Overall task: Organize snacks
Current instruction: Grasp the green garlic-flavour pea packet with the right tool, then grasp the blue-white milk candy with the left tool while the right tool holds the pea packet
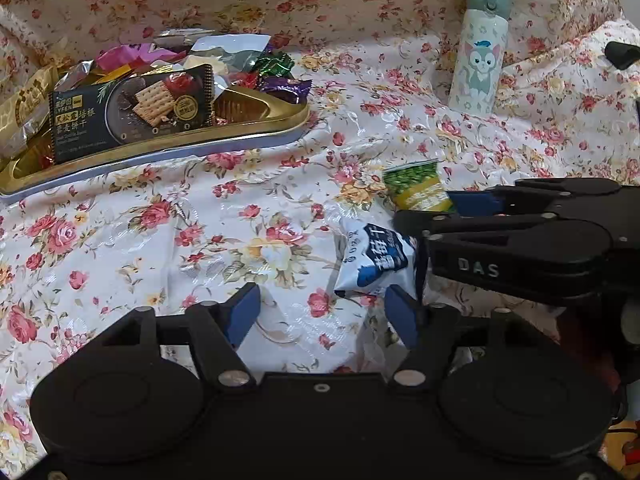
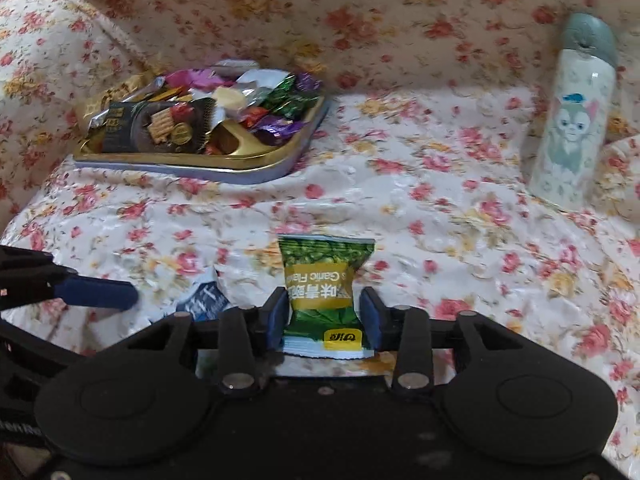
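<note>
A small green foil packet of garlic-flavour peas (image 2: 325, 292), its yellow label band printed upside down to the camera, sits clamped between the blue pads of the right claw (image 2: 324, 318) on a floral-print cloth (image 2: 440, 216). Just beside it, to the left, lies a crumpled blue-and-white snack sachet (image 1: 374, 262), touching the right pad of the left claw (image 1: 320, 316), whose fingers stand apart with nothing between them. The right claw reaches in from the side in the left wrist view, crossing over the sachet's edge. Well beyond, a gold, shallow metal tray (image 2: 256, 162) is heaped with mixed wrapped sweets and a black cracker packet (image 1: 132, 110) leaning on its near rim. Off to the right, a white bottle with a grey-green cap and cartoon cat (image 1: 478, 50) stands against the cloth-draped backdrop.
</note>
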The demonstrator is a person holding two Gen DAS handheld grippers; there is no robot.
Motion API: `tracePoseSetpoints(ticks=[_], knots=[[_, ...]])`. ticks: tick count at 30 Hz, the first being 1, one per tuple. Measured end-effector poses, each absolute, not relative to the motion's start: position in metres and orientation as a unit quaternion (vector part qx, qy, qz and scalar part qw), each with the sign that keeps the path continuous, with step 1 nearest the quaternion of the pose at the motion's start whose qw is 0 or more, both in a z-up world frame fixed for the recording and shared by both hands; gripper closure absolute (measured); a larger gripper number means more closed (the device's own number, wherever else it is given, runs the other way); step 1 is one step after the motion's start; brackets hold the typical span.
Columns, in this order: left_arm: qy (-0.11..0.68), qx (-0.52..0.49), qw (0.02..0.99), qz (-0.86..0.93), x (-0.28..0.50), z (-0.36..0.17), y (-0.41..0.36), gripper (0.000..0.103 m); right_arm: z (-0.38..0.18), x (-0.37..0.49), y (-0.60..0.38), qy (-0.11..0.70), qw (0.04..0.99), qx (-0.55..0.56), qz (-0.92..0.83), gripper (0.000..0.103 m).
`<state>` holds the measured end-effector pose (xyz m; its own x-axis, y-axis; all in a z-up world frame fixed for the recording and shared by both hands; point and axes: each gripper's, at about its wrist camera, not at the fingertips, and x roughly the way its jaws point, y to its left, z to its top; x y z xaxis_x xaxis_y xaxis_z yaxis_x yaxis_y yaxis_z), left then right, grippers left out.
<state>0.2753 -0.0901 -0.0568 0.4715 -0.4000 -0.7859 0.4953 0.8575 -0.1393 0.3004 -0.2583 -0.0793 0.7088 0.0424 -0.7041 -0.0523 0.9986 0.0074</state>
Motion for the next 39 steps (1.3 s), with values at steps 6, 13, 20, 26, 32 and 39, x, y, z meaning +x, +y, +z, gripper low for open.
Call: tracePoseSetpoints(ticks=[6,13,20,26,32,39], knots=[[0.428,0.099,0.862,-0.252,0.266,-0.061,-0.105,0.026,-0.085,0.281,-0.271,0.350,0.937,0.000,-0.010,0.064],[0.431,0.101,0.862,-0.248,0.267,-0.060,-0.106,0.025,-0.094,0.262,-0.277,0.303,0.952,-0.003,-0.052,0.065],[0.441,0.104,0.856,-0.249,0.269,-0.055,-0.108,0.029,-0.097,0.261,-0.283,0.290,0.954,0.018,-0.068,0.067],[0.412,0.117,0.869,-0.249,0.271,-0.044,-0.103,0.030,-0.097,0.259,-0.283,0.286,0.955,0.027,-0.070,0.067],[0.356,0.214,0.855,-0.309,0.262,-0.034,-0.119,0.030,-0.098,0.259,-0.286,0.285,0.955,0.042,-0.065,0.065],[0.340,0.287,0.817,-0.368,0.268,-0.031,-0.136,0.029,-0.098,0.260,-0.286,0.285,0.955,0.046,-0.062,0.065]])
